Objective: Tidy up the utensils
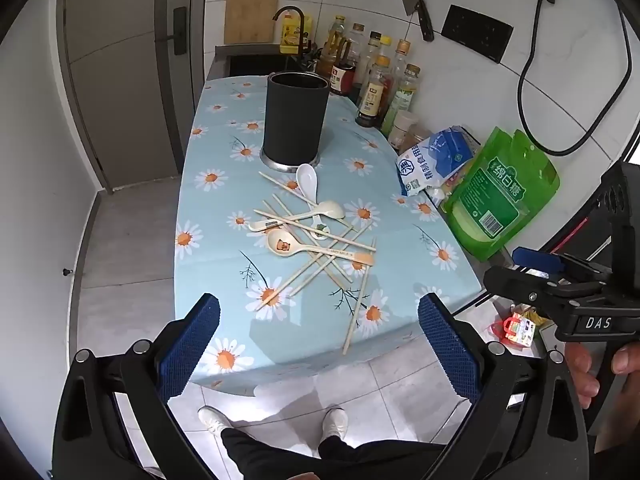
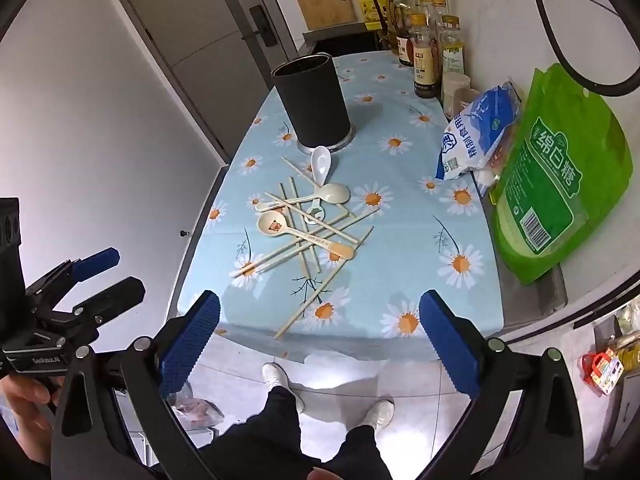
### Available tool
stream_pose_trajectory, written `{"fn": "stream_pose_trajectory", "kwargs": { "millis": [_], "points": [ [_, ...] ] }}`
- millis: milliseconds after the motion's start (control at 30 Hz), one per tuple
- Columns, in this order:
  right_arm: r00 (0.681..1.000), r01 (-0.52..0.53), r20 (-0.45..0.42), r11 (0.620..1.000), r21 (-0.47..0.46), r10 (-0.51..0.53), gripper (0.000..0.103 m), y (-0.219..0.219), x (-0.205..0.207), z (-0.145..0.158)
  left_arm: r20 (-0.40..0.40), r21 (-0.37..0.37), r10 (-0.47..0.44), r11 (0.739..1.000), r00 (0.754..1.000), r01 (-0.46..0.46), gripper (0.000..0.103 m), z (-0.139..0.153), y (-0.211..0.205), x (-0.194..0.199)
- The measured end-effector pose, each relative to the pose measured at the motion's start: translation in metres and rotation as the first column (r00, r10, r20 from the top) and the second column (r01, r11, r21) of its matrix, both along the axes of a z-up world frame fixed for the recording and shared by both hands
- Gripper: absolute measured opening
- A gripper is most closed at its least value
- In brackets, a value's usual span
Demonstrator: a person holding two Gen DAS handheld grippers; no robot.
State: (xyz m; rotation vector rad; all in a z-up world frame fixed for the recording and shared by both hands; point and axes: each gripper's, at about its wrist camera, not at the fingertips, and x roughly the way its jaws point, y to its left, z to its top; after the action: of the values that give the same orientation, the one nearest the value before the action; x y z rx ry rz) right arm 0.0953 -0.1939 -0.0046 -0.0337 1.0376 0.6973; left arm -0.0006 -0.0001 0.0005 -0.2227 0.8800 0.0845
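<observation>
A pile of cream spoons [image 1: 285, 245] [image 2: 276, 226] and wooden chopsticks [image 1: 316, 268] [image 2: 308, 240] lies on the daisy tablecloth [image 1: 224, 184] [image 2: 400, 216]. A white spoon [image 1: 307, 178] [image 2: 322, 162] lies next to a dark cylindrical holder [image 1: 295, 118] [image 2: 314, 104] standing behind the pile. My left gripper [image 1: 319, 334] is open and empty, short of the table's near edge. My right gripper [image 2: 320, 330] is open and empty, also short of that edge. Each gripper shows at the side of the other's view.
Sauce and oil bottles [image 1: 376, 80] [image 2: 424, 52] line the back right by the wall. A blue-white salt bag [image 1: 436, 160] [image 2: 476, 136] and a green sugar bag [image 1: 500, 196] [image 2: 560, 184] lean at the right. A sink [image 1: 256, 62] lies behind the table.
</observation>
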Motion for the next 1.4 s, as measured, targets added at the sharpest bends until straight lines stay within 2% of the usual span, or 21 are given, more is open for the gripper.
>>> {"fn": "stream_pose_trajectory", "kwargs": {
  "millis": [200, 367, 533, 967, 1400],
  "points": [
    [1.000, 0.014, 0.019, 1.000, -0.004, -0.014, 0.099, 0.003, -0.007, 0.001, 0.017, -0.036, 0.005, 0.999, 1.000, -0.004, 0.096, 0.000, 0.009, -0.002],
    [1.000, 0.026, -0.003, 1.000, -0.003, -0.026, 0.099, 0.003, -0.006, 0.013, 0.001, -0.049, 0.009, 0.999, 1.000, -0.009, 0.096, 0.002, 0.015, -0.002],
    [0.999, 0.031, -0.014, 0.999, -0.012, -0.031, 0.099, 0.006, -0.005, 0.007, -0.010, -0.034, 0.002, 0.999, 1.000, -0.002, 0.096, 0.002, 0.014, 0.002],
    [0.999, 0.034, -0.034, 0.999, -0.014, -0.034, 0.099, 0.005, -0.006, 0.000, -0.022, -0.054, 0.000, 0.999, 1.000, -0.001, 0.096, -0.001, 0.017, 0.001],
    [0.997, 0.041, -0.061, 0.999, -0.027, -0.043, 0.099, 0.007, -0.004, -0.006, -0.002, -0.055, -0.006, 0.998, 1.000, 0.005, 0.096, 0.001, 0.016, 0.000]
  ]
}}
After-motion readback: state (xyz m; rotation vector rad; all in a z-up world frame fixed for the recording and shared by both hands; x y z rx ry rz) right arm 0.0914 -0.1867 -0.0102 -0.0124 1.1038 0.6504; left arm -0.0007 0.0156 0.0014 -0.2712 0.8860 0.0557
